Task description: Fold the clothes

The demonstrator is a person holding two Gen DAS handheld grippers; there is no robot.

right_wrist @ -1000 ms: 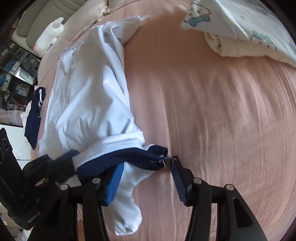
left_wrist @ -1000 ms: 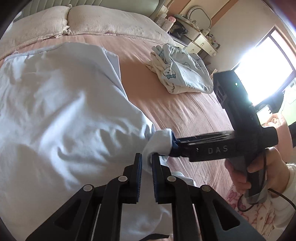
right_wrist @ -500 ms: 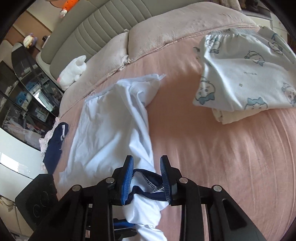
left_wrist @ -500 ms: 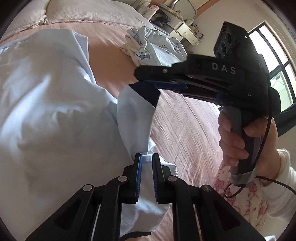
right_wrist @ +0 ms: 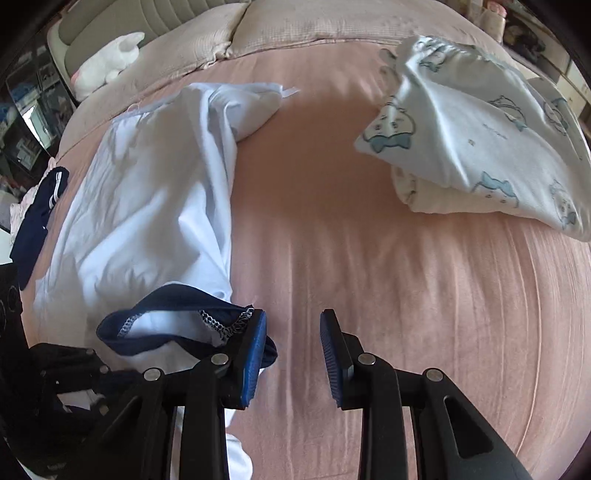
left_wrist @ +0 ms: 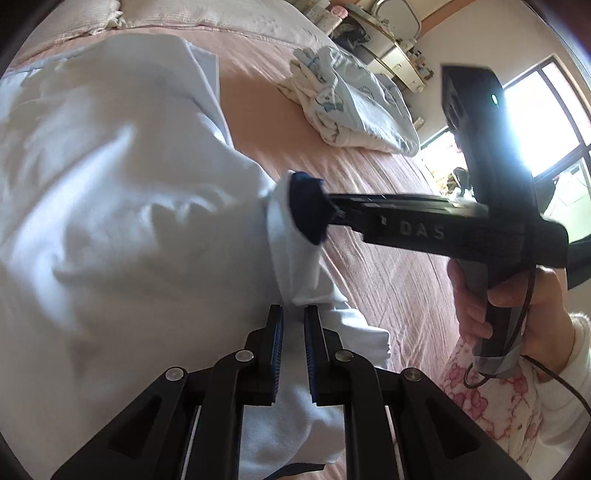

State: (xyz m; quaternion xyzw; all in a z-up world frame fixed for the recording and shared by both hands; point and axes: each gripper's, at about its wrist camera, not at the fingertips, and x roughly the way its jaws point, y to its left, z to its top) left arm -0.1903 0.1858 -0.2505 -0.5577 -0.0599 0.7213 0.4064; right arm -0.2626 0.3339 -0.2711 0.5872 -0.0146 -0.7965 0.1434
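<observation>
A white shirt (left_wrist: 110, 206) with a navy-trimmed sleeve cuff (left_wrist: 308, 210) lies spread on the pink bed; it also shows in the right wrist view (right_wrist: 147, 206). My left gripper (left_wrist: 293, 317) is shut on the white sleeve fabric near the shirt's edge. My right gripper (right_wrist: 293, 325) is open; the navy cuff (right_wrist: 173, 314) rests against the outside of its left finger, not between the pads. In the left wrist view the right gripper's fingers (left_wrist: 388, 210) reach in from the right to the cuff.
A folded pale garment with bear prints (right_wrist: 480, 125) lies at the bed's far right, also in the left wrist view (left_wrist: 351, 107). A dark navy garment (right_wrist: 40, 214) lies at the left edge. Pillows (right_wrist: 332, 22) and a white plush toy (right_wrist: 107, 62) sit at the headboard.
My right gripper, shut on the navy cuff and lifted half a second ago, has lowered and opened, letting the cuff go. My left gripper stays shut on the sleeve.
</observation>
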